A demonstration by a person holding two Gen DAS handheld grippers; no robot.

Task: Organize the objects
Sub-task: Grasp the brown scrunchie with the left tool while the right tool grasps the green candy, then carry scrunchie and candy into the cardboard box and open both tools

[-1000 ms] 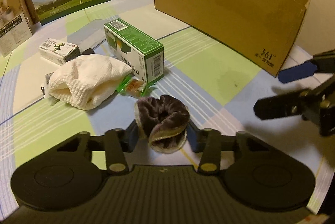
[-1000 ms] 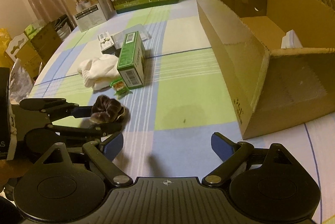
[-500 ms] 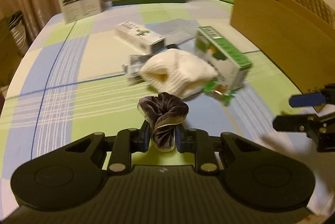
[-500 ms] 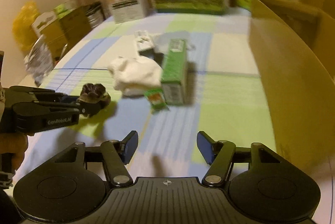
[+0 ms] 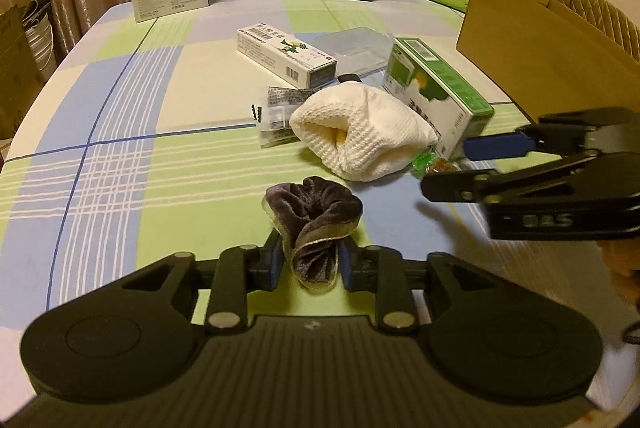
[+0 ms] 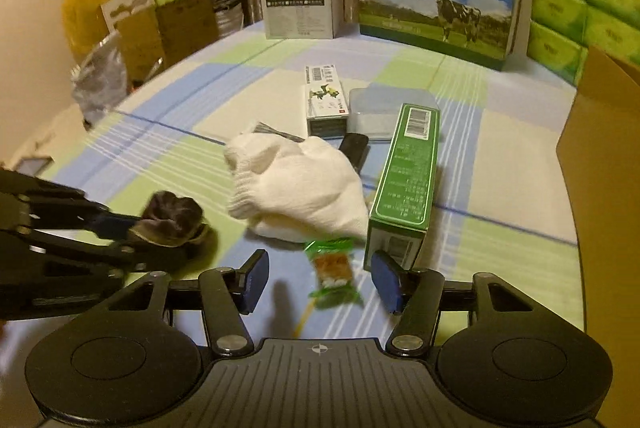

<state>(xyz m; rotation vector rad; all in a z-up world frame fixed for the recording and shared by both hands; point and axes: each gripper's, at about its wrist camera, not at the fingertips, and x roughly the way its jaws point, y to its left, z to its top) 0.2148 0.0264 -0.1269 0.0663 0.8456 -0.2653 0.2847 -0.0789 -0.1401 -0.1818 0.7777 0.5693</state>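
A: Start at our right gripper [image 6: 320, 280]. Its blue-padded jaws stand apart and are closing, and the small green-wrapped snack packet [image 6: 332, 274] lies on the cloth between them, untouched as far as we can see.

B: So the packet is dead ahead of us?

A: Just ahead and slightly below the fingertips. Its long axis runs away from us, roughly along the line the gripper points, so the pads would meet its two long sides.

B: And taking the tall green cardboard carton [image 6: 404, 183] as our landmark?

A: The packet lies just beside the carton's near end, on its left. Our right-hand pad sits very near that carton corner; we cannot tell whether it touches. The white knitted glove [image 6: 296, 183] lies left of the carton and beyond the packet.

B: Which hand is nearer?

A: The right, plainly. Our left gripper [image 5: 310, 260] is clamped on the dark purple velvet scrunchie [image 5: 314, 216], though its jaws are easing open a little; the scrunchie is pinched between the pads. It sits well left of the carton, past the glove.

B: And where would things go?

A: We judge the open brown cardboard box [image 5: 552, 59], right of the carton, is the likely place.
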